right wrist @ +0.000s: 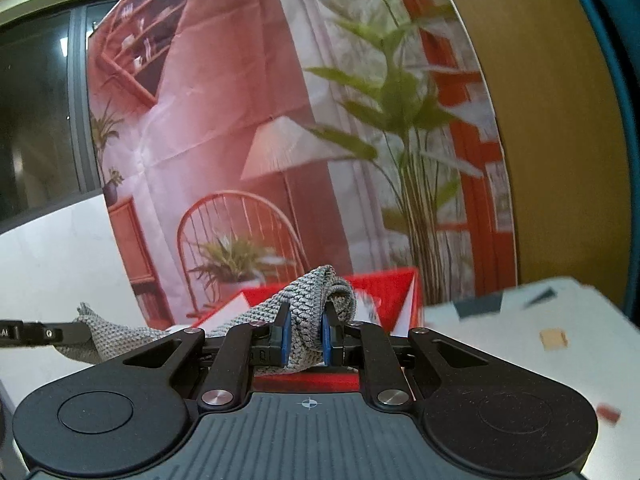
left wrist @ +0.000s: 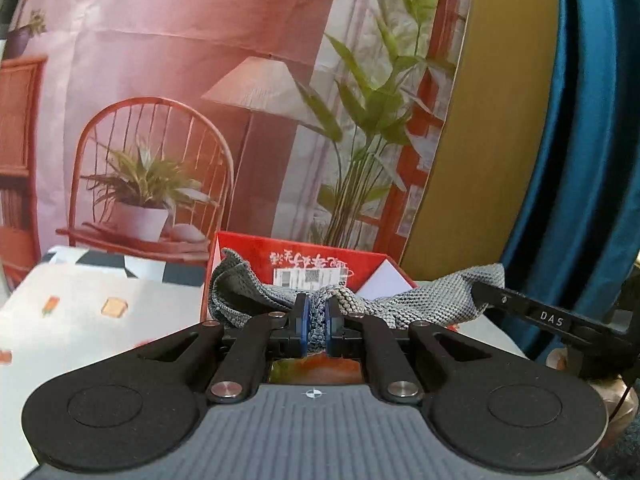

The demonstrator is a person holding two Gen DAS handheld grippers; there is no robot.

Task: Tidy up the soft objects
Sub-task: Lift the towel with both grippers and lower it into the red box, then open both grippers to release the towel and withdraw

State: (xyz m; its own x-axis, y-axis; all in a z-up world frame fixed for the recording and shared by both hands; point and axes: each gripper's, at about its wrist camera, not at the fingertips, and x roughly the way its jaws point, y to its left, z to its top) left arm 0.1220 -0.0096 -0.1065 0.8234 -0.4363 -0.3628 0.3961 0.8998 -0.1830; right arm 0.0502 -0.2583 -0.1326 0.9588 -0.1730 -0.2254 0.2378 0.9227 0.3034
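Observation:
A grey knitted cloth (left wrist: pixel 416 300) hangs stretched in the air between both grippers. My left gripper (left wrist: pixel 316 322) is shut on a bunched part of it between blue pads. The cloth runs right to my right gripper (left wrist: pixel 486 294), whose black finger marked DAS clamps its far corner. In the right wrist view, my right gripper (right wrist: pixel 306 334) is shut on a thick fold of the grey cloth (right wrist: pixel 308 300). The cloth trails left to my left gripper (right wrist: pixel 82 330), which pinches its other end. Both grippers sit above and in front of a red box (left wrist: pixel 304 258).
The red box (right wrist: pixel 384 288) with white inner flaps stands open behind the cloth. A white table cover (left wrist: pixel 92 312) with small printed shapes lies below. A printed backdrop (left wrist: pixel 192 80) of a chair, lamp and plants hangs behind, with a yellow panel (left wrist: pixel 492 140) and blue curtain (left wrist: pixel 580 160) at right.

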